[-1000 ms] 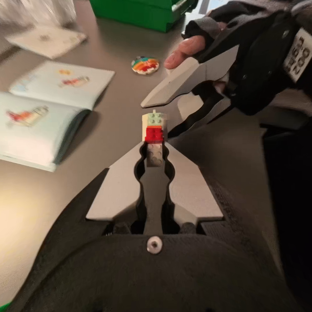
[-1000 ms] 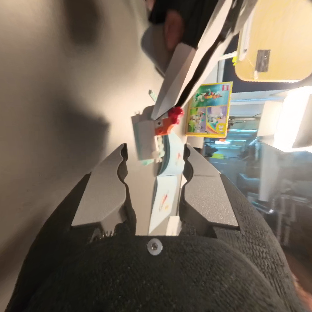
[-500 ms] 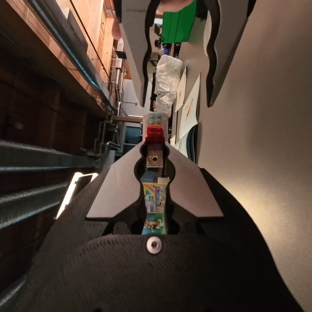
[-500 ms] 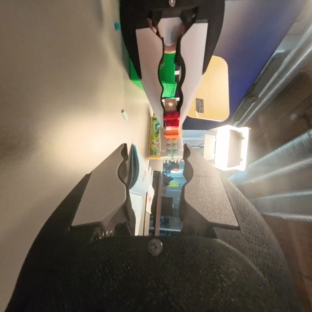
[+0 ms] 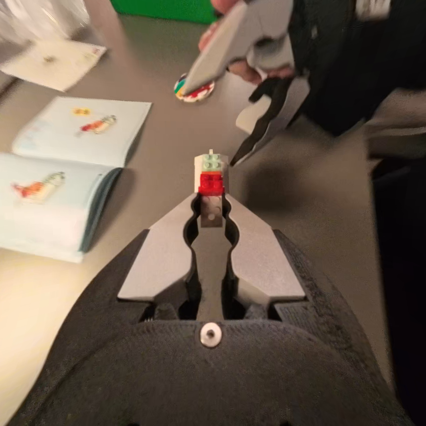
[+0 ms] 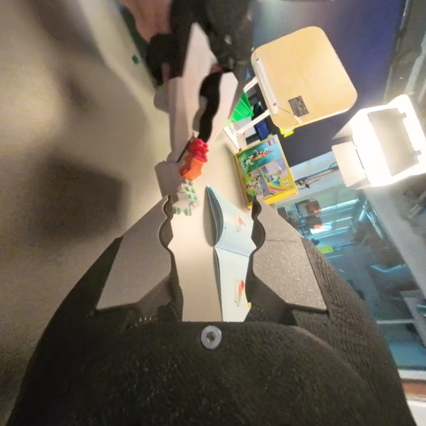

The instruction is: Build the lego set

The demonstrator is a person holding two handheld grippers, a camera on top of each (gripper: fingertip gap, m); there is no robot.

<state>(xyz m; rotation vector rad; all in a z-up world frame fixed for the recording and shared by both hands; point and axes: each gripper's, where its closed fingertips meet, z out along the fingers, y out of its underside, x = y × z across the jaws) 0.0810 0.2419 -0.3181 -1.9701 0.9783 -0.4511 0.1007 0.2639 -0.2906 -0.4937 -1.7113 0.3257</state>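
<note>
My left gripper (image 5: 211, 196) is shut on a small lego assembly (image 5: 211, 175) and holds it above the grey table (image 5: 175, 143). A grey piece sits between the fingertips. A red brick, a pale green plate and a white part stick out in front. My right gripper (image 6: 211, 201) is open and empty. In the left wrist view it (image 5: 208, 126) is just beyond and right of the assembly, with one fingertip close to it. In the right wrist view the assembly (image 6: 187, 177) hangs by my left fingertip, apart from it, held by the left gripper (image 6: 191, 149).
An open instruction booklet (image 5: 69, 166) lies to the left and also shows in the right wrist view (image 6: 228, 232). A round colourful disc (image 5: 200, 92), a paper sheet (image 5: 53, 62) and a green box (image 5: 166, 9) lie farther back. A yellow lego box (image 6: 265, 175) stands beyond the booklet. My right fingertips sit around 5 centimetres from my left ones.
Both grippers have turned: half a second ago they faced each other rolled sideways, with the assembly between the right jaws. Now the left is level over the table and the right has drawn aside.
</note>
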